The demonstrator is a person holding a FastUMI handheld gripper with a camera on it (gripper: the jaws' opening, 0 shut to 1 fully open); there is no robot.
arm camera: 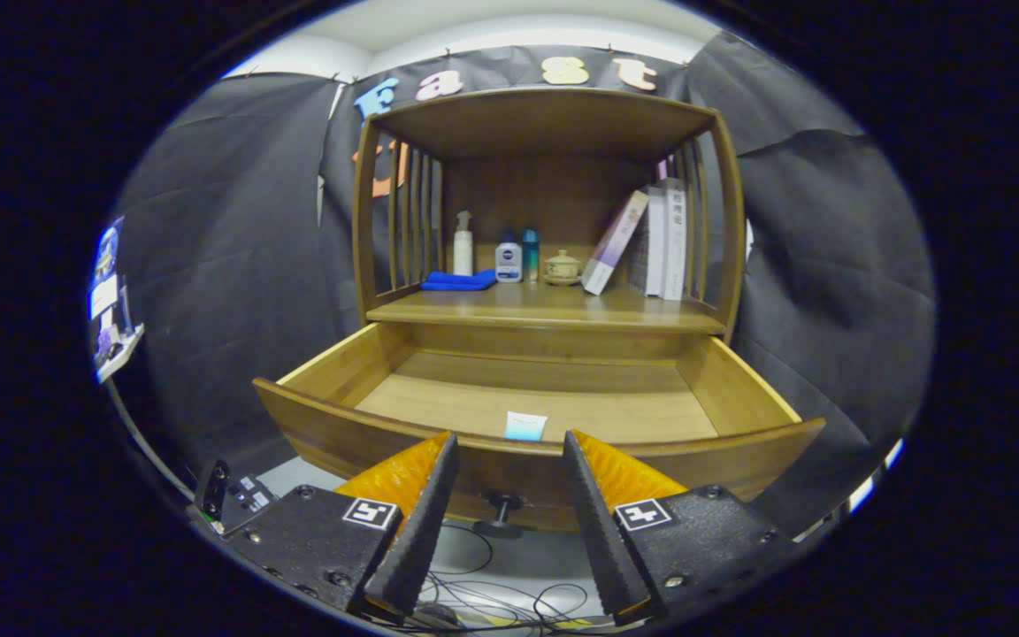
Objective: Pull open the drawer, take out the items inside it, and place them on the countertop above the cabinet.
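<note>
Spread apart and empty, the tongs (509, 442) hover before the pulled-out wooden drawer (333, 433), above its knob (501, 511). Just beyond them a small pale packet (525, 426) lies inside, behind the front panel.

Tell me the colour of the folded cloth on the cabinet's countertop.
Blue. The folded cloth lies beside the white pump bottle, clearest in the gripper view; the gripper is open.

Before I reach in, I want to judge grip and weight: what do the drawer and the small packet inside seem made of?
Drawer: looks like varnished wood, with visible grain and a soft sheen. Packet: pale and flat, probably paper or thin plastic; too small to tell. The gripper is open just ahead of the drawer front, above its dark knob.
</note>
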